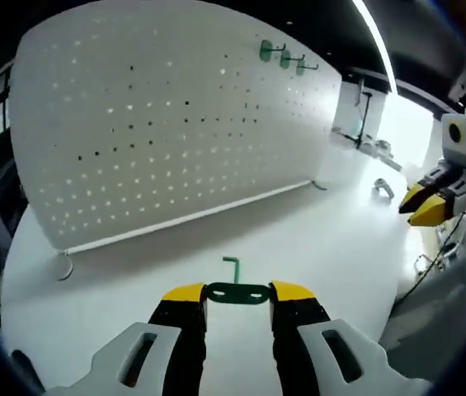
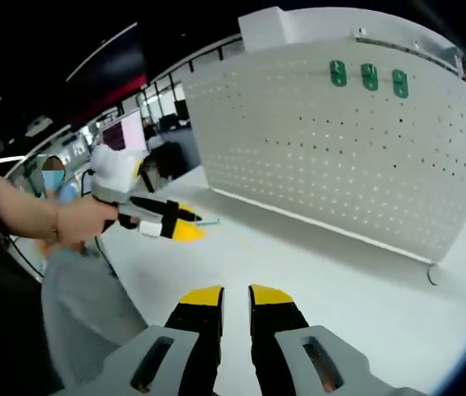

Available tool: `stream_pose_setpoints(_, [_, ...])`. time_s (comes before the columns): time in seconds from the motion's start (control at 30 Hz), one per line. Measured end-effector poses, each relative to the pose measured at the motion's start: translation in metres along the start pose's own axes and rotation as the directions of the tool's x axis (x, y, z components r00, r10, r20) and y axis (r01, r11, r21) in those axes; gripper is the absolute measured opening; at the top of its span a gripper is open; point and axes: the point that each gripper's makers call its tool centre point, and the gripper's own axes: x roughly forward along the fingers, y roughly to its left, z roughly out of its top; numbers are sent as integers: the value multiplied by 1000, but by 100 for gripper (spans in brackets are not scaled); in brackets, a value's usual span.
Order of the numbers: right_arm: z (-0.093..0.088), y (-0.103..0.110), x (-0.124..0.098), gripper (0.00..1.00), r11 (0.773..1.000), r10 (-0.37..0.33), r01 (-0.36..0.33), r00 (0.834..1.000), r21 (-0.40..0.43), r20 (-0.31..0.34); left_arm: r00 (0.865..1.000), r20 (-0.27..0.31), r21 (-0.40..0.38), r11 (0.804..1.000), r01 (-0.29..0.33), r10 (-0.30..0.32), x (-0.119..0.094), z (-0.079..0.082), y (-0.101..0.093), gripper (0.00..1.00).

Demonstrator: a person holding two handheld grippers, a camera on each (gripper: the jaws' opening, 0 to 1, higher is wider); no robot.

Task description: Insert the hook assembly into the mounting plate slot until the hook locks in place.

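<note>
My left gripper [image 1: 237, 292] is shut on a green hook assembly [image 1: 234, 290], gripping its flat base by both ends with the bent peg pointing up. It hovers over the white table in front of the white pegboard mounting plate [image 1: 175, 132]. Three green hooks [image 1: 282, 56] sit in the plate's upper right holes. My right gripper [image 1: 425, 206] hangs at the right, away from the plate. In the right gripper view my right gripper [image 2: 235, 299] is shut with nothing held. There a hand holds the left gripper [image 2: 179, 224] with the green hook [image 2: 209, 221] before the plate [image 2: 340, 157], which bears the three hooks [image 2: 369, 76].
The pegboard stands on wire feet [image 1: 66, 268] on the white table [image 1: 323, 247]. A small metal hook [image 1: 383, 189] lies on the table at the right. A person's forearm [image 2: 26, 216] and an office with desks lie beyond the table's left edge.
</note>
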Motion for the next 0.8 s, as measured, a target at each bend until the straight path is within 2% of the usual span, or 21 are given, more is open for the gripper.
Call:
stream_pose_setpoints(0.23, [10, 29, 2, 11, 997, 79, -79, 997, -13, 8, 999, 22, -8, 1000, 25, -24, -26, -6, -16, 30])
stream_pose_setpoints(0.37, [10, 45, 2, 11, 989, 142, -142, 990, 30, 1, 998, 23, 5, 998, 65, -65, -35, -8, -35, 30])
stream_pose_setpoints(0.47, [14, 55, 1, 11, 977, 201, -201, 980, 72, 7, 989, 40, 33, 990, 138, -139, -46, -3, -57, 30])
stream_pose_setpoints(0.57, [19, 59, -1, 10, 971, 228, -228, 974, 70, 14, 982, 49, 72, 981, 180, -184, -57, 1, -71, 30])
stream_pose_setpoints(0.8, [19, 70, -7, 11, 960, 275, -274, 961, 60, -7, 966, 72, 107, 965, 239, -247, -78, 15, -91, 30])
